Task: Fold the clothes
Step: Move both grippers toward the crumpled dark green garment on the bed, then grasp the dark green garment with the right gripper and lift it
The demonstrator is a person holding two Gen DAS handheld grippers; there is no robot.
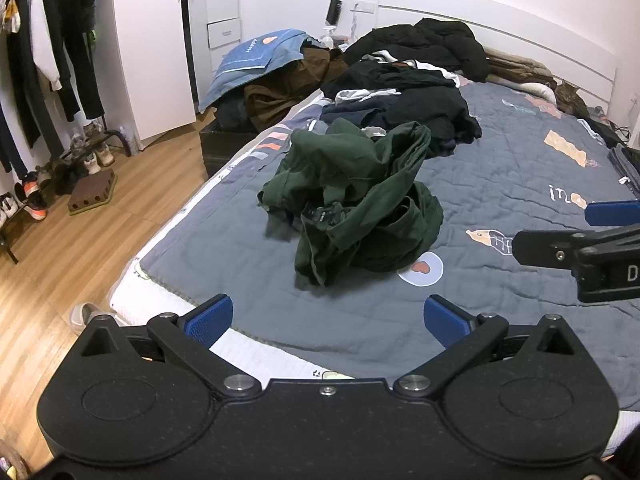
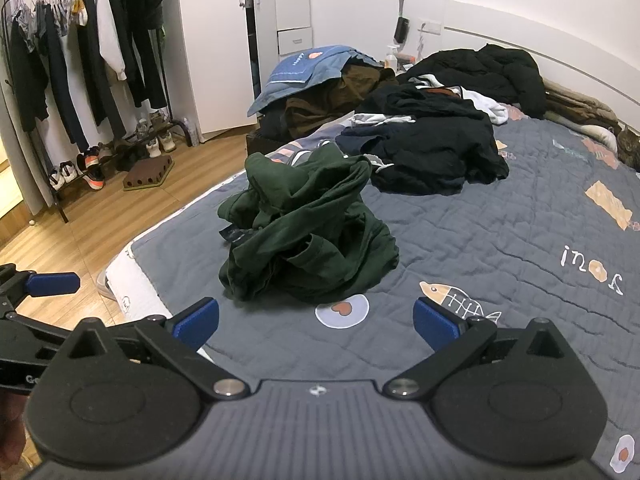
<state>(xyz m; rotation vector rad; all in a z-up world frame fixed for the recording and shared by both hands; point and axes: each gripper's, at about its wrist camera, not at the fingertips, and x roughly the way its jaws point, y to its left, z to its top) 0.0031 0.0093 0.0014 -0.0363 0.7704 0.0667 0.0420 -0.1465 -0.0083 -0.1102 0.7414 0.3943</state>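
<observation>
Centre frame, the crumpled dark green garment point(image 1: 352, 200) looks soft and limp, best pinched at an outer hem, while left gripper point(image 1: 328, 322) and right gripper point(image 2: 316, 320) both gape empty.

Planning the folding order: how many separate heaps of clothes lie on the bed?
2, maybe more: a crumpled dark green garment nearest both open grippers, and a sprawling black pile behind it toward the headboard. Items inside the pile are hidden.

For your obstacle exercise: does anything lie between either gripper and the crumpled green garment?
Nothing visible does. Only bare quilt separates the open left gripper and open right gripper from the green garment.
</observation>
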